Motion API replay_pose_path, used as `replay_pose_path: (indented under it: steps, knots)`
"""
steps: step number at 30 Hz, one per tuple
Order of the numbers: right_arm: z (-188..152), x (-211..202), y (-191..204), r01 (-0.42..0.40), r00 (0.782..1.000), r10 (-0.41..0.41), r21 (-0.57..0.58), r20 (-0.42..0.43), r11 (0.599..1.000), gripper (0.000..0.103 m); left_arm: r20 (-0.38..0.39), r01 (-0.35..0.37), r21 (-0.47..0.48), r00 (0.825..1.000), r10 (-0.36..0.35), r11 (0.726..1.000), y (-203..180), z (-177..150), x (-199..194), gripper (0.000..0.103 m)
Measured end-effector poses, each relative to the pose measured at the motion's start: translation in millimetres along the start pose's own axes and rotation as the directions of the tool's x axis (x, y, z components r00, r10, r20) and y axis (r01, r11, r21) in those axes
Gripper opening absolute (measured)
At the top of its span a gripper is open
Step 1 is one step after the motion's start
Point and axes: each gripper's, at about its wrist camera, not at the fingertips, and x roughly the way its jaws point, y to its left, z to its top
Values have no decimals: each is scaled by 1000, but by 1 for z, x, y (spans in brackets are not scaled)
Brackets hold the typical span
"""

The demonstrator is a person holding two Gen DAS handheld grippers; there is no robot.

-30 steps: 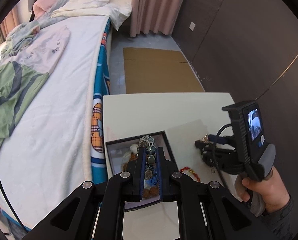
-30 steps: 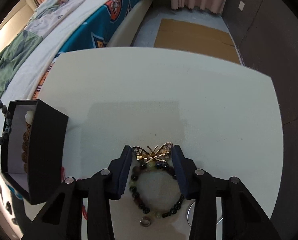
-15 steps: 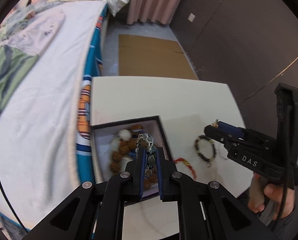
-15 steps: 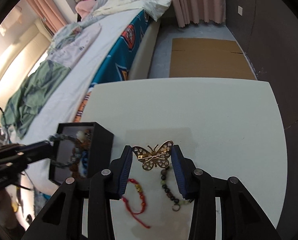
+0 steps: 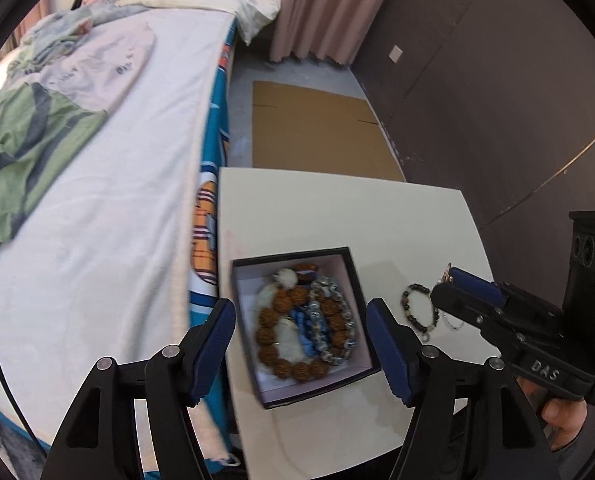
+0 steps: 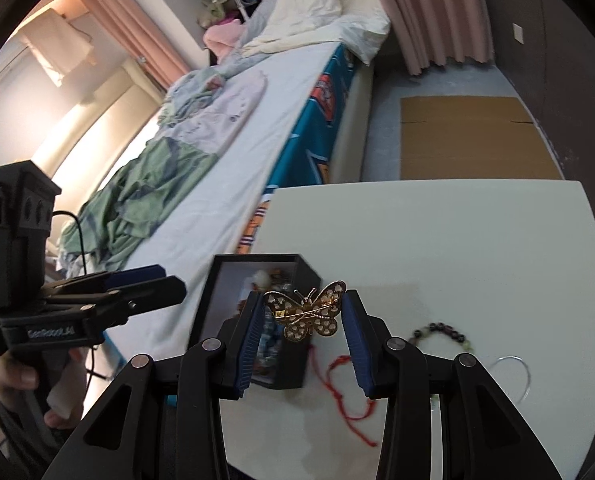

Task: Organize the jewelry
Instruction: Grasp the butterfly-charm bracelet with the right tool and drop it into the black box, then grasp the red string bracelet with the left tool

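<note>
A black jewelry box [image 5: 361, 288] with a pale lining sits near the white table's left edge. It holds brown bead bracelets [image 5: 275, 322], a white piece and the grey-blue bead bracelet [image 5: 329, 320]. My left gripper [image 5: 301, 320] hovers over the box, its jaws opening, nothing pinched between them. My right gripper [image 6: 303, 316] is shut on a gold butterfly brooch [image 6: 305, 312], raised above the table beside the box [image 6: 293, 272]. A dark bead bracelet [image 6: 443, 332], a red cord bracelet [image 6: 345, 396] and a thin silver ring [image 6: 513, 372] lie on the table.
The white table [image 5: 337, 208] stands against a bed [image 5: 109, 200] covered with a white sheet and green clothing. Flat cardboard [image 5: 317, 128] lies on the floor beyond it, and a dark wall runs along the right. A hand [image 5: 561, 416] holds the right gripper's handle.
My left gripper's jaws have spread apart and the grey-blue bead bracelet has dropped into the box. My right gripper has risen with the brooch, away from the dark bracelet.
</note>
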Motion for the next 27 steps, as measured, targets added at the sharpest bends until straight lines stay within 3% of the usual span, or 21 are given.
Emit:
replay_pose_path:
  steps: [9,11,13,18,20,27]
  knots:
    - [-4,14,34,-139,990,139,-3,-3,990,41,18,-46,-5,999,46,999,25,-9,-14,69]
    - [-5,17,38,-183,983,183,16,-13,983,49,28,-46,-11,999,46,999,30,-11,-17,69]
    - [-5,18,39,-202,979,203,34,-32,979,66,37,-39,-11,999,39,999,33,-12,-22,69]
    - [-7,-1,27,-171,985,172,69,-12,983,72,78,-32,20,997,30,999,24,-15,-34,88]
    - [-7,-10,20,-143,990,143,72,-2,987,78,91,-23,33,996,20,999,17,-15,-37,89]
    - [-15,-45,-7,-49,998,46,81,34,995,79,81,-7,74,997,1,997,-7,-19,-37,89]
